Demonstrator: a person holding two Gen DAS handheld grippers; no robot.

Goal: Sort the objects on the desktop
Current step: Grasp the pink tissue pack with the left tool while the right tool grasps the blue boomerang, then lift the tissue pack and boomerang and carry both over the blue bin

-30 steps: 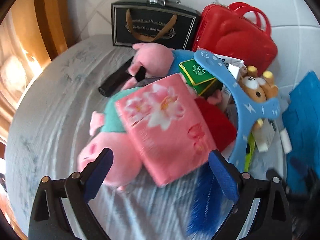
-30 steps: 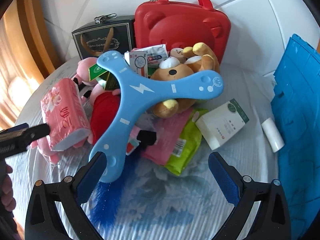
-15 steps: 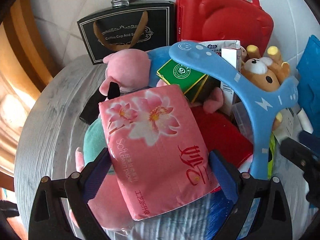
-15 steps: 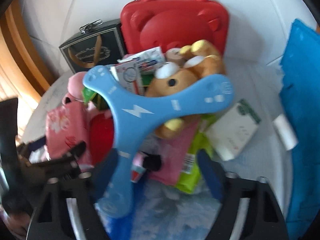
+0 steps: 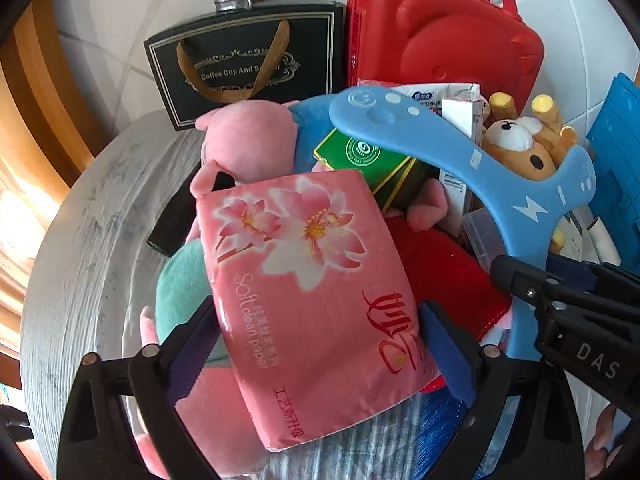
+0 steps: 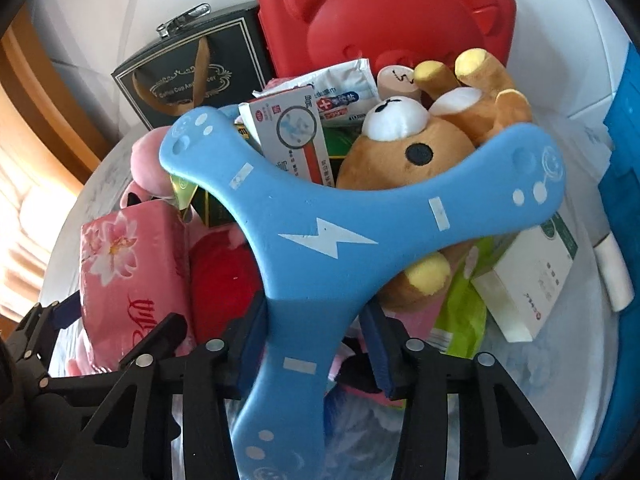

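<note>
Both your claws tilt steeply down over the pile. Your left claw (image 5: pixel 320 344) grips the pink tissue pack (image 5: pixel 308 300) at the pile's left; your right claw (image 6: pixel 312 340) has just been closing on the blue boomerang's (image 6: pixel 320 236) near arm.

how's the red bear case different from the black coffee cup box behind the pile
The red bear case is glossy moulded plastic with a raised bear face; the black coffee cup box is flat-faced with gold lettering. The case has rigid red handles, the box a brown ribbon loop and a metal clasp. The case stands taller. Both stand upright against the white wall.
</note>
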